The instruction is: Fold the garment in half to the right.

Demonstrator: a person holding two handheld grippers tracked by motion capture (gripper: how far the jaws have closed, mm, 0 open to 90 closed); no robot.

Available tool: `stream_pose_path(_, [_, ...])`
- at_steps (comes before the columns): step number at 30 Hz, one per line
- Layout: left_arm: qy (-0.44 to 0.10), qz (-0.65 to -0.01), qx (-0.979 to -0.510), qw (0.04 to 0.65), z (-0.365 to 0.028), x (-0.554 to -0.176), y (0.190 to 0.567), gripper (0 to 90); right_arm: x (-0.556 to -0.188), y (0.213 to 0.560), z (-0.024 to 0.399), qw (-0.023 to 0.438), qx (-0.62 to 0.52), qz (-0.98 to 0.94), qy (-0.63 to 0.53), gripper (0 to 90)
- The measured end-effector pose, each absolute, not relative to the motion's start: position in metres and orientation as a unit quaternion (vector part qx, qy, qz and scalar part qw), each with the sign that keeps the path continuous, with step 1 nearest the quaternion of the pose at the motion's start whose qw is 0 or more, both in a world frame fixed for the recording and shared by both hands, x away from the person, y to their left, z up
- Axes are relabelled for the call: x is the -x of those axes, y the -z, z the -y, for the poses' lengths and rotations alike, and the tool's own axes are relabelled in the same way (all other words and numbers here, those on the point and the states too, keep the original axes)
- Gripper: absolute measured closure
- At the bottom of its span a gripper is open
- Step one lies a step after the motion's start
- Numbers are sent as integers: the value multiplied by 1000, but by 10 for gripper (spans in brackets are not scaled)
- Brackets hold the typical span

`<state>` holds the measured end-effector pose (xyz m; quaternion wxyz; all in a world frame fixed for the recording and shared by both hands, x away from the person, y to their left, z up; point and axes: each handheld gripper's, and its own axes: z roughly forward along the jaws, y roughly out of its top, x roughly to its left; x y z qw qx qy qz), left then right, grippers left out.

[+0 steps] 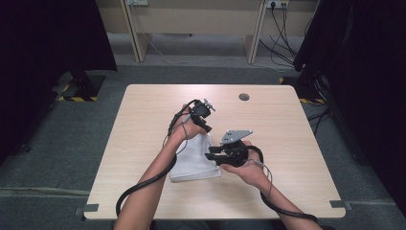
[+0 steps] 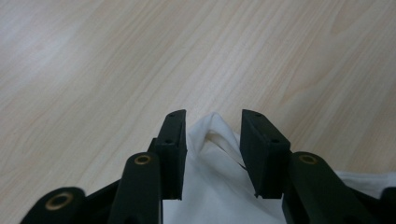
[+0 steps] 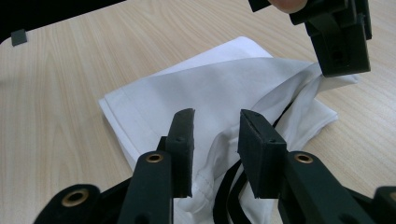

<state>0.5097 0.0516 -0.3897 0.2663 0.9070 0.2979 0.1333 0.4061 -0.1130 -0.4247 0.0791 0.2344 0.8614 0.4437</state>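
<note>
A white folded cloth (image 1: 194,163) lies on the wooden table (image 1: 287,124) in front of the person. Its far corner (image 2: 212,128) stands up in a peak between the jaws of my left gripper (image 2: 212,114), which are apart and do not pinch it. In the high view my left gripper (image 1: 207,127) hangs over the cloth's far edge. My right gripper (image 1: 210,156) points in from the cloth's right side. Its jaws (image 3: 217,114) stand apart above a rumpled fold of the cloth (image 3: 187,88), where a black strap (image 3: 229,186) shows.
A small round grommet (image 1: 244,97) sits near the table's far edge. Grey tape marks (image 1: 91,208) are stuck at the near corners. Cables trail from both grippers over the near edge. Dark curtains flank the table, and a desk (image 1: 191,19) stands behind it.
</note>
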Motion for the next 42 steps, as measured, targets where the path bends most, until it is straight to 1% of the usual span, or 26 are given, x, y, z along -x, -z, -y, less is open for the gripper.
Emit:
stream_pose_path(3, [-143, -305, -901, 274, -53, -510, 388, 535, -407, 425, 114, 79, -235, -862, -442, 658])
stream_pose_path(4, [-145, -305, -900, 275, -53, -510, 387, 530, -407, 426, 114, 79, -236, -862, -442, 655])
stream_pose_path(11, [-150, -310, -899, 270, -60, -511, 387, 518, -408, 431, 117, 76, -245, -863, -435, 632])
stream_pose_path(16, [-153, -316, -898, 264, -70, -509, 394, 510, -410, 432, 125, 77, -259, -860, -432, 617])
stream_pose_path(29, [-161, -321, -894, 267, -84, -500, 402, 506, -409, 447, 136, 66, -274, -870, -406, 614])
stream_pose_path(31, [-166, -321, -893, 269, -88, -496, 402, 504, -409, 447, 136, 66, -274, -870, -406, 631])
stream_pose_path(32, [-170, -323, -891, 270, -94, -493, 402, 504, -408, 447, 138, 63, -272, -871, -404, 700])
stream_pose_path(34, [-170, -323, -891, 270, -94, -493, 402, 500, -407, 449, 139, 63, -271, -872, -403, 700])
stream_pose_path(35, [-174, -324, -890, 269, -98, -489, 404, 500, -407, 449, 139, 63, -271, -872, -403, 786])
stream_pose_path(36, [-174, -324, -890, 269, -98, -489, 404, 495, -407, 449, 139, 63, -271, -872, -403, 786])
stream_pose_path(37, [-174, -324, -890, 269, -98, -489, 404, 495, -406, 450, 140, 60, -271, -873, -402, 845])
stream_pose_path(42, [-177, -331, -887, 268, -108, -485, 412, 490, -405, 451, 141, 61, -271, -871, -404, 854])
